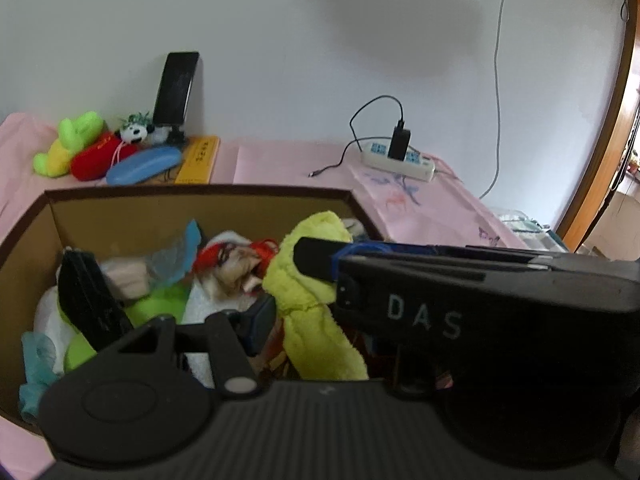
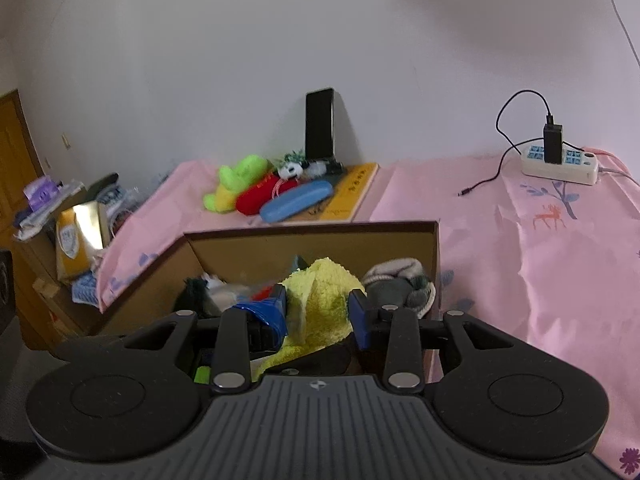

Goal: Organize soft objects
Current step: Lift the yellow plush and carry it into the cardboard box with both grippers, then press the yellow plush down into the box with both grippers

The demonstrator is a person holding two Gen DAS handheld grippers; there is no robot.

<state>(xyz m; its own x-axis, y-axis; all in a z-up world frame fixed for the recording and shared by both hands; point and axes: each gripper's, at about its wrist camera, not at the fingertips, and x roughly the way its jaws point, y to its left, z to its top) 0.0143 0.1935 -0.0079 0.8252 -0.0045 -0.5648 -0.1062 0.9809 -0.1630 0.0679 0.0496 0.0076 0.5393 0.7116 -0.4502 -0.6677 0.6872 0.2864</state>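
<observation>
My right gripper (image 2: 318, 312) holds the yellow towel (image 2: 320, 300) between its fingers over the crowded box (image 2: 312, 227), the other gripper's body hiding the left fingers' state.

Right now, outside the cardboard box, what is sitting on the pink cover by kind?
Plush toys: 3 (green plush, red plush, panda plush)
Cases: 1 (blue case)
Books: 1 (yellow book)
Phones: 1 (phone, propped upright)
Power strips: 1 (power strip)
Chargers: 1 (charger, plugged into the strip)
Total: 8
</observation>
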